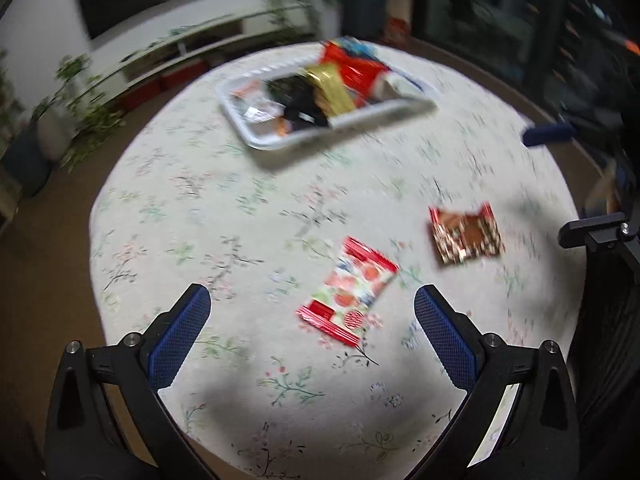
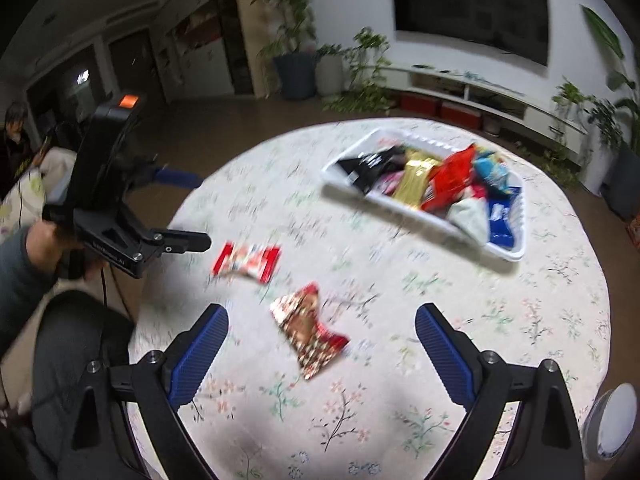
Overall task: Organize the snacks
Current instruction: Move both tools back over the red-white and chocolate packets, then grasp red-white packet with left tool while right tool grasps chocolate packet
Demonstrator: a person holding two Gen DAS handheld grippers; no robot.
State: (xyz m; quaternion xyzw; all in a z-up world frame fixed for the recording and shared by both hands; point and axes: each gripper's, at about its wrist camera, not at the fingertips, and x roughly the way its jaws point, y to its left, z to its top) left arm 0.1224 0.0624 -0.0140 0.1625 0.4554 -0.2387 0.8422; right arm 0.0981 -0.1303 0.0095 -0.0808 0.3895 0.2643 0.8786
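Left claw [image 1: 312, 312] spread above red-white packet [image 1: 349, 291], right claw [image 2: 322, 322] spread above foil packet [image 2: 310, 330]

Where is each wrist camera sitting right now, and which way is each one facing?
Left wrist: above the table's near edge, facing across it; open left gripper frames the red-and-white packet; right gripper at the frame's right edge.
Right wrist: also over the near edge; open right gripper frames the brown-and-red packet; left gripper and hand at left.
Shared: both packets, white tray of snacks, floral tablecloth.
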